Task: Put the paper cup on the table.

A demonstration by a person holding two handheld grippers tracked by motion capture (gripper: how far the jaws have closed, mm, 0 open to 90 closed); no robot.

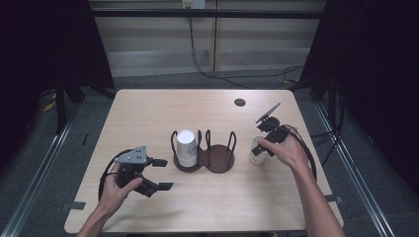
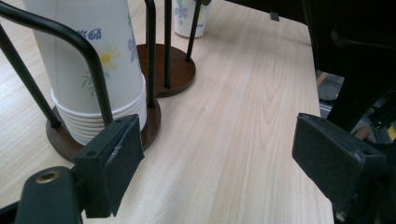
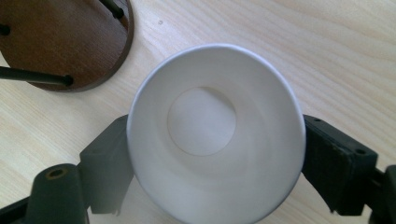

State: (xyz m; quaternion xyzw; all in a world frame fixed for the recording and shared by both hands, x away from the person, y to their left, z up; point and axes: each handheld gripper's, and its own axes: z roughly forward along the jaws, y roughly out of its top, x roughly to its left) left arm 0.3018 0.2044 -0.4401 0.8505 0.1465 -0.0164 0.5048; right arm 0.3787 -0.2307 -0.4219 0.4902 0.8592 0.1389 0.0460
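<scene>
overhead, a pale wooden table [image 1: 148, 113] fills the middle of the frame. at its centre stands a dark two-ring holder [image 1: 210, 158] with thin black wire hoops; a stack [image 1: 187, 147] of white paper cups stands upside down in the holder's left ring, and the right ring is bare. just right of the holder a single cup [image 1: 256, 152] stands on the table, between the jaws of the right gripper [image 1: 262, 148], which comes in from the right in a hand whose forearm rises from the lower right. a small dark hole [image 1: 240, 102] sits near the table's far edge. at lower left the left gripper [image 1: 161, 174] lies low over the table, its jaws spread wide and pointing right toward the holder, nothing between them.

from the left gripper, the two black pads stand far apart at the bottom corners, bare wood between them. the stack [image 2: 93, 65], printed with small flowers, fills the upper left behind a wire hoop, on the brown holder [image 2: 173, 77]. the single cup [image 2: 189, 18] shows at the top edge, beyond the holder.

from the right gripper, the view drops straight into the open mouth of the cup [image 3: 212, 135], upright at centre frame. the jaws flank it left and right, released: the pads sit beside the wall rather than squeezing it, and the rim keeps its round shape. the holder's brown base [image 3: 60, 42] curves into the upper left corner, apart from the cup.
</scene>
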